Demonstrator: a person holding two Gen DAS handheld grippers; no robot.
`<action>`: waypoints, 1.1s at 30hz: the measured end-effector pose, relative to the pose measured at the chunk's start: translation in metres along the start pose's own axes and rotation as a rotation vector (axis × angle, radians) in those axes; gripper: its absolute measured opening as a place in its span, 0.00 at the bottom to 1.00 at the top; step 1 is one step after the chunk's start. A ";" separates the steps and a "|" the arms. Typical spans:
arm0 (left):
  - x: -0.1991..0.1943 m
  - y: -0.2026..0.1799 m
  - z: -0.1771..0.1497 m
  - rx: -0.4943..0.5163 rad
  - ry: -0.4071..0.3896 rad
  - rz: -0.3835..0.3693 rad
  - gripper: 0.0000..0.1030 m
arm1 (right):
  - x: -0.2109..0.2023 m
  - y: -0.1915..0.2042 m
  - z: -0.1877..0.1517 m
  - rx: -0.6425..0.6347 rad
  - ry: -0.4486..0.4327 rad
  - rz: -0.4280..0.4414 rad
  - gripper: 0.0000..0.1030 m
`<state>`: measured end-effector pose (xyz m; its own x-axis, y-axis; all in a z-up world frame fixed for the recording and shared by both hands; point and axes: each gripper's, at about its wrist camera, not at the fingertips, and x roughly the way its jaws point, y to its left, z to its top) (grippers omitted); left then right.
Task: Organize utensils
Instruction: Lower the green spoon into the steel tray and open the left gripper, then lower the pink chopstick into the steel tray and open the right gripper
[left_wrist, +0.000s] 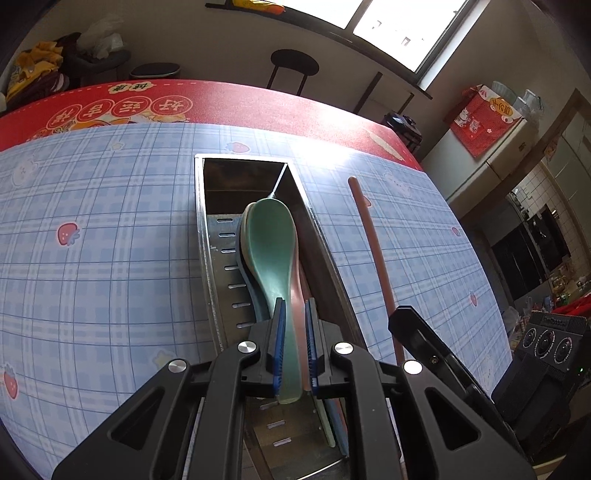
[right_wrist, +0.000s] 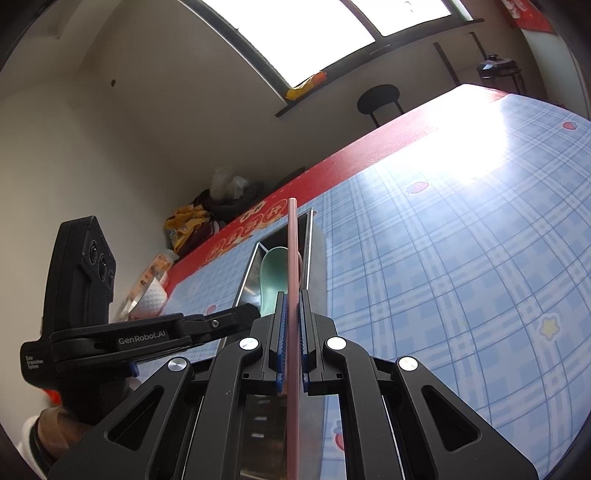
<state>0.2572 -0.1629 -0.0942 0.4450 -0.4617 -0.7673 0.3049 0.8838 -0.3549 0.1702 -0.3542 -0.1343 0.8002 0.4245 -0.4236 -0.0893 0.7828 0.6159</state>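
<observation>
A metal utensil tray lies lengthwise on the blue plaid cloth. A green spoon rests on a stack of other spoons inside it. Its handle runs between the blue pads of my left gripper. The handle lies against the left pad, and a narrow gap on the right shows a pink handle below. My right gripper is shut on a pink chopstick, held above the tray's right side. From the left wrist that chopstick hangs just right of the tray.
Light green and blue sticks lie at the tray's near end. A white bowl stands near the table's left edge. A black stool stands beyond the far red border. A hand holds the left gripper.
</observation>
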 end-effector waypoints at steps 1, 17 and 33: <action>-0.004 -0.002 -0.001 0.013 -0.011 0.002 0.10 | 0.000 0.000 0.000 -0.001 0.000 0.000 0.06; -0.059 0.033 -0.043 0.208 -0.248 0.269 0.40 | 0.010 0.022 -0.001 -0.090 0.030 -0.084 0.06; -0.088 0.091 -0.073 0.182 -0.420 0.354 0.86 | 0.034 0.061 -0.001 -0.156 0.091 -0.272 0.06</action>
<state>0.1843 -0.0358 -0.0977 0.8308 -0.1641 -0.5318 0.2004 0.9797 0.0107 0.1915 -0.2914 -0.1126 0.7513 0.2234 -0.6210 0.0252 0.9306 0.3652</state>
